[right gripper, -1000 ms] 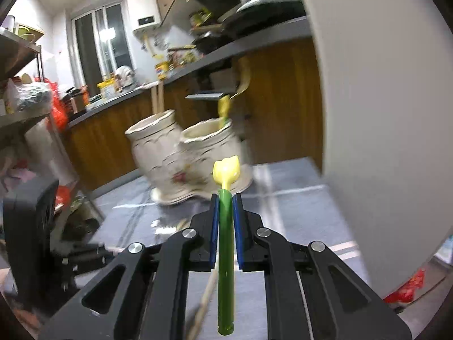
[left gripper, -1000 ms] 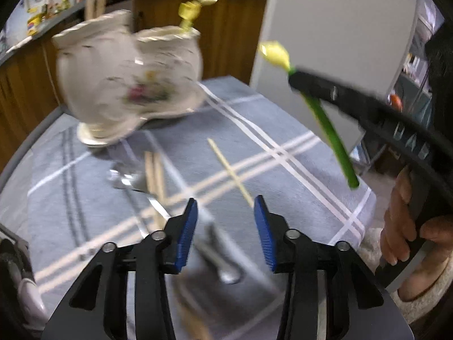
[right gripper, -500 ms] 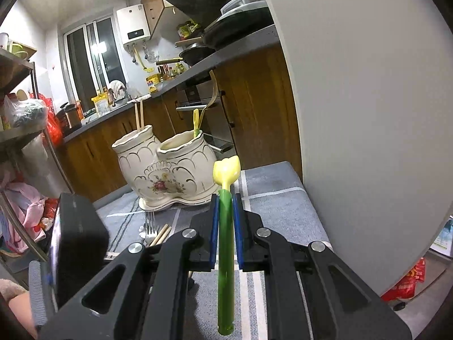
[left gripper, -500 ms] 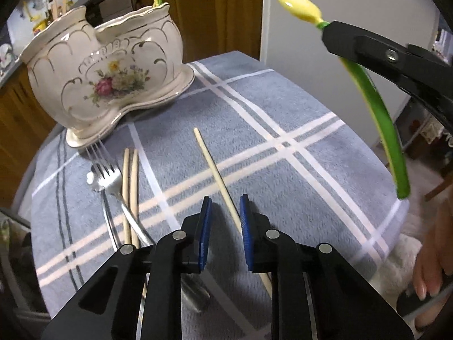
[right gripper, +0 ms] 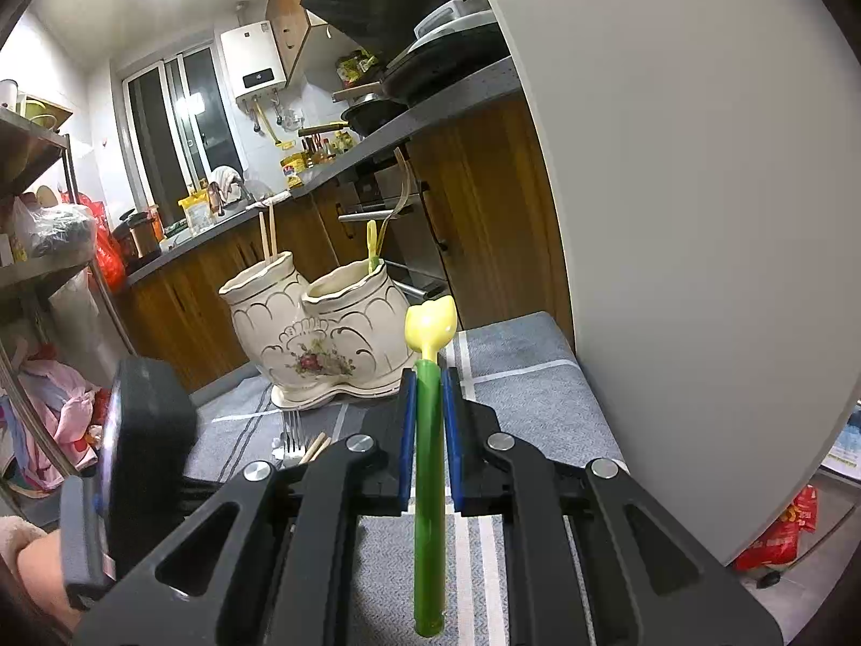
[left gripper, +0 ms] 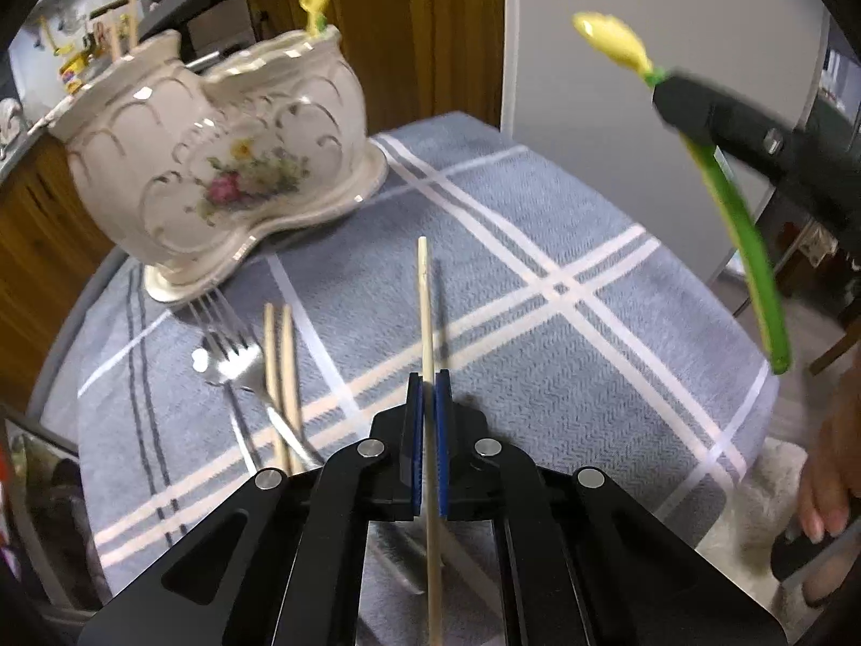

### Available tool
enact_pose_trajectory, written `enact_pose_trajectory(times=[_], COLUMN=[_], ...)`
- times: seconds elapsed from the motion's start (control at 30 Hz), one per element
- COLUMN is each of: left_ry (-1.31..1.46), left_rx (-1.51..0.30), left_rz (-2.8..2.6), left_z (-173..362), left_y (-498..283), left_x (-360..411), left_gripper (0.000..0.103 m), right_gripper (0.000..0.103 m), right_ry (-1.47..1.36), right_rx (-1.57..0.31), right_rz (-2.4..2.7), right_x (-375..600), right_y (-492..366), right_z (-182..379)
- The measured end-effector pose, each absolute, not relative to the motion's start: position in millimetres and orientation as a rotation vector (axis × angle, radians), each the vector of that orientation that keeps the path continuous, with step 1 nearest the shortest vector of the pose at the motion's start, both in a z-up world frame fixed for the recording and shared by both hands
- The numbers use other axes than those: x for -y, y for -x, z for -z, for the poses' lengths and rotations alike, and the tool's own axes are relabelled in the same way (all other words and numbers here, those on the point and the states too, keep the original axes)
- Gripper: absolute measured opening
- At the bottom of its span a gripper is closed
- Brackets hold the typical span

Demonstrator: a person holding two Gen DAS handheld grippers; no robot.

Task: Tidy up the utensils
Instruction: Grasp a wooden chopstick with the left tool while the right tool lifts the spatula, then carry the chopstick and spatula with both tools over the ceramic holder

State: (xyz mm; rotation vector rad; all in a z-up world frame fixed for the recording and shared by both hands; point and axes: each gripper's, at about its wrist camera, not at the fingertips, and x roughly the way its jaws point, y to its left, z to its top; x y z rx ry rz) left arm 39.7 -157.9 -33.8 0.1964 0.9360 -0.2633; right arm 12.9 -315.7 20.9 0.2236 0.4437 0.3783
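My left gripper point(left gripper: 428, 382) is shut on a single wooden chopstick point(left gripper: 425, 301) and holds it above the grey checked cloth point(left gripper: 538, 280). My right gripper point(right gripper: 429, 377) is shut on a green-handled utensil with a yellow tip point(right gripper: 429, 430), held in the air at the table's right; it also shows in the left wrist view point(left gripper: 748, 247). The white floral two-pot ceramic holder point(left gripper: 215, 161) stands at the back left, with chopsticks in its left pot and a yellow-green utensil in its right pot point(right gripper: 371, 242). A fork point(left gripper: 237, 360) and two chopsticks point(left gripper: 280, 366) lie on the cloth in front of it.
A white panel point(right gripper: 672, 215) rises close on the right of the table. Wooden cabinets point(left gripper: 430, 27) and a counter stand behind the holder. The table edge drops off at the right and front.
My left gripper has closed from open onto the single chopstick and lifted it off the cloth. The right gripper keeps hold of the green utensil, moved a little.
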Motion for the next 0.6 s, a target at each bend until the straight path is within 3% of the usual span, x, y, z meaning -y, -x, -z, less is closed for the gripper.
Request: enact_pose_trajectory(times=[0.6], left_ry=[-0.025], left_rx=[-0.593], left_rz=[0.389], left_z=[-37.8], left_y=[6.7], left_x=[91.1], left_gripper=[0.005], right_gripper=[0.01], right_ry=[-0.235], right_rx=[-0.416], right_rz=[-0.382], right_x=[304.2], right_y=[-13.5], right_z=[-23.1])
